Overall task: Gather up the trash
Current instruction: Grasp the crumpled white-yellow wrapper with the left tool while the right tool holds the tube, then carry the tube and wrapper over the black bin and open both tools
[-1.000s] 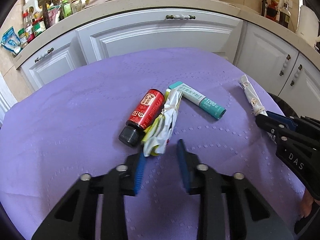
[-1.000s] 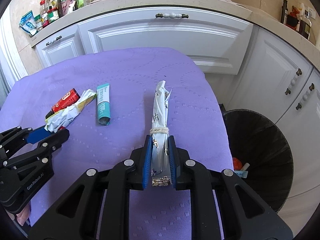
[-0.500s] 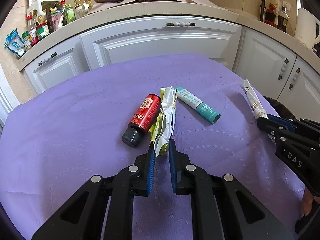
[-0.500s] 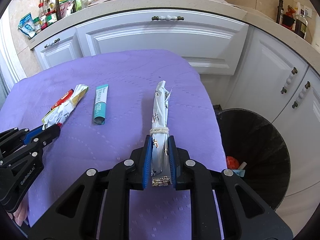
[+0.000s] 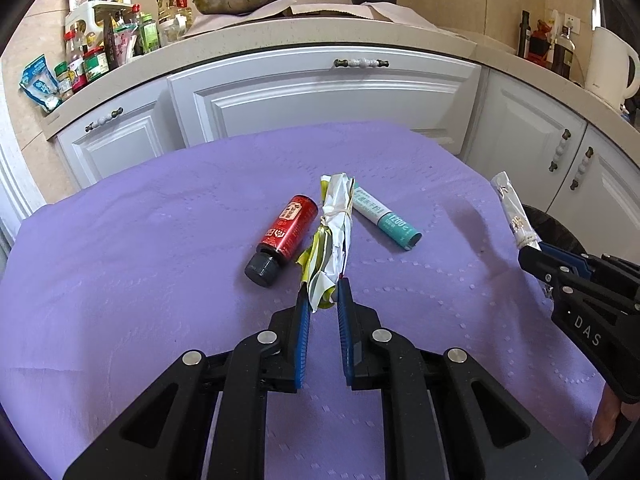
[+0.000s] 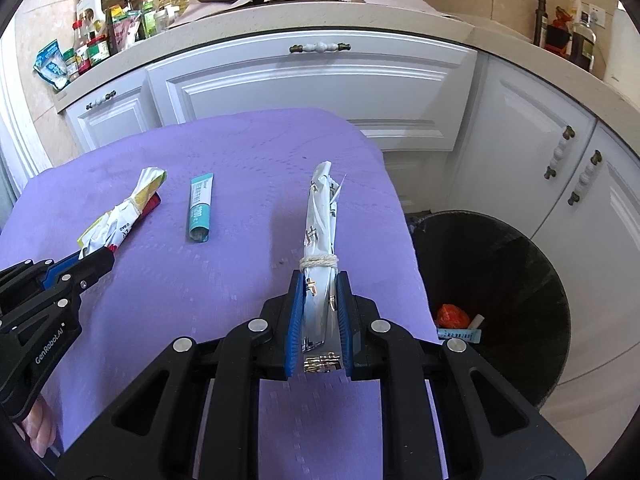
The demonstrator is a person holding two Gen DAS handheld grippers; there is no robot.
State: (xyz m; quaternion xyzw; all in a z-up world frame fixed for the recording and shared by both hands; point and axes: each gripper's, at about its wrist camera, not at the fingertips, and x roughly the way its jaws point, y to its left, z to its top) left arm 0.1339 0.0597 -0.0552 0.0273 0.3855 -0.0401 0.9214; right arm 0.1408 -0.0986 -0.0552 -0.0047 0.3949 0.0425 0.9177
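Observation:
My left gripper (image 5: 322,296) is shut on the near end of a rolled white-and-yellow wrapper (image 5: 334,236) tied with a band, lifted above the purple cloth (image 5: 160,240); it also shows in the right wrist view (image 6: 120,220). My right gripper (image 6: 319,284) is shut on a rolled silver-white wrapper (image 6: 320,216) tied with string, held above the table's right edge. A red bottle with a black cap (image 5: 284,236) and a teal-and-white tube (image 5: 386,218) lie on the cloth. A black trash bin (image 6: 500,300) stands on the floor at the right.
White kitchen cabinets (image 5: 320,96) stand behind the table. The counter holds bottles and jars (image 5: 100,48), a pan and a kettle (image 5: 608,64). The bin holds a red scrap (image 6: 452,316) and other bits.
My left gripper closed on the white-and-yellow wrapper and raised it off the cloth. My right gripper rose a little with the silver wrapper still in it.

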